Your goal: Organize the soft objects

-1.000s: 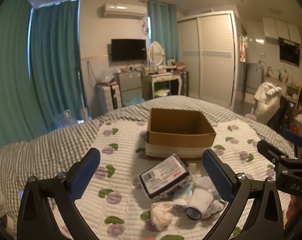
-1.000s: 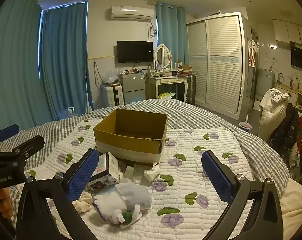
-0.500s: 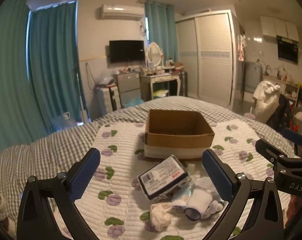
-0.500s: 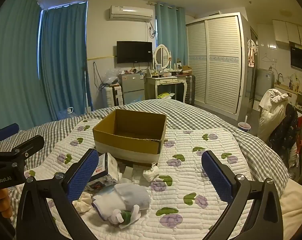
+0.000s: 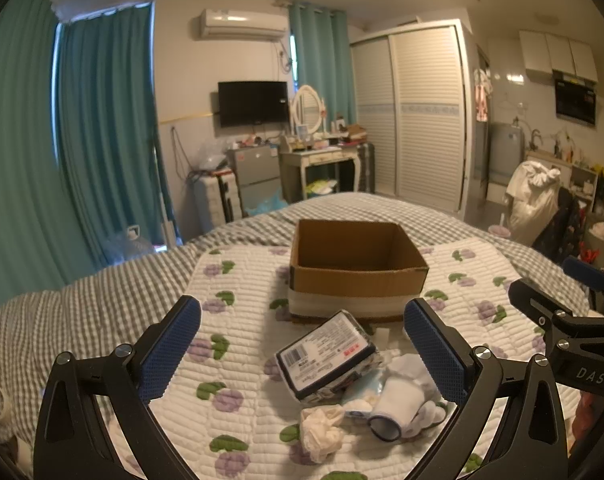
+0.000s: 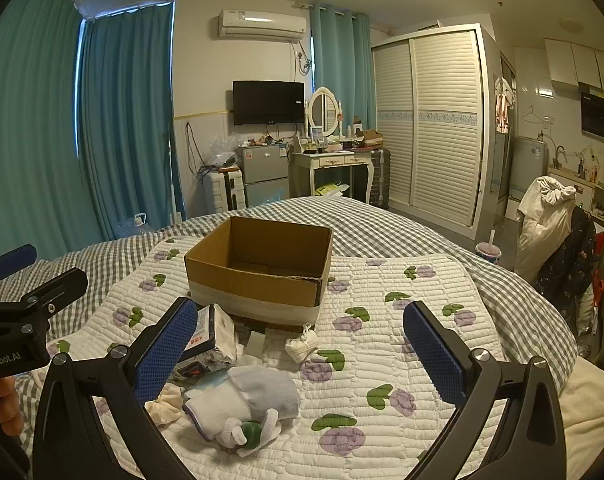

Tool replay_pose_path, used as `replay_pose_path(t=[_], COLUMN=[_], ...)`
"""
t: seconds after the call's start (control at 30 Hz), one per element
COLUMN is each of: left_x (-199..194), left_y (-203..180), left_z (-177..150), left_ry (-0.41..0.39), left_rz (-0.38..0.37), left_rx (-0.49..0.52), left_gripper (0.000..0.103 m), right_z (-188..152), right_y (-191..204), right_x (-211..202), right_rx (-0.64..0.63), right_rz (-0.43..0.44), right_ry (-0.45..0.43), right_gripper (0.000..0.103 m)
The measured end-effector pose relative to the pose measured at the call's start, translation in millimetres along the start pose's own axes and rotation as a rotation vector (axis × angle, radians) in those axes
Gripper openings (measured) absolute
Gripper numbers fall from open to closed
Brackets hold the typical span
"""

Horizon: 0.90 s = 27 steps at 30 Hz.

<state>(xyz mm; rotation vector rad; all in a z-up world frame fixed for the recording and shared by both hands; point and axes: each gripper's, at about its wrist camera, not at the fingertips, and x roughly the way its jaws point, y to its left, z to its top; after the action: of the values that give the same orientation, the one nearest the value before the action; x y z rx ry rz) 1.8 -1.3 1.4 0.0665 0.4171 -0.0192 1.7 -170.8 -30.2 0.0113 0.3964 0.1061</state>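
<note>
- Holding my left gripper (image 5: 302, 354) and right gripper (image 6: 299, 350) wide apart, gripping nothing.
- I see the tissue pack (image 5: 326, 356) and white glove (image 6: 241, 400) lying on the quilt (image 6: 382, 360), just before the cardboard box (image 5: 356, 276).

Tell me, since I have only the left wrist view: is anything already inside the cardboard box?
Observer: No. The right wrist view looks down into the cardboard box, and its floor is bare.
Operator: Is there any soft item that my view hides?
Observer: Yes. A small knotted white cloth bundle lies on the quilt in front of the box, apart from the main pile.
Operator: And the right gripper's state?
Observer: The right gripper is wide open, with nothing held between its fingers.
</note>
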Motion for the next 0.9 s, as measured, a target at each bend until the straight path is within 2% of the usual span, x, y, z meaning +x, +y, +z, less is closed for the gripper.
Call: replay_pose_path(t=[0.9], left_x=[-0.3], left_y=[-0.2], left_z=[-2.1], left_ry=[0.001], left_rz=[0.001], left_rx=[-0.002], left_gripper=[0.103], right_z=[-1.7], right_y=[-1.1], right_x=[-0.5], right_rx=[0.001], right_rz=[0.002], right_ry=[0.007], right_gripper=[0.103])
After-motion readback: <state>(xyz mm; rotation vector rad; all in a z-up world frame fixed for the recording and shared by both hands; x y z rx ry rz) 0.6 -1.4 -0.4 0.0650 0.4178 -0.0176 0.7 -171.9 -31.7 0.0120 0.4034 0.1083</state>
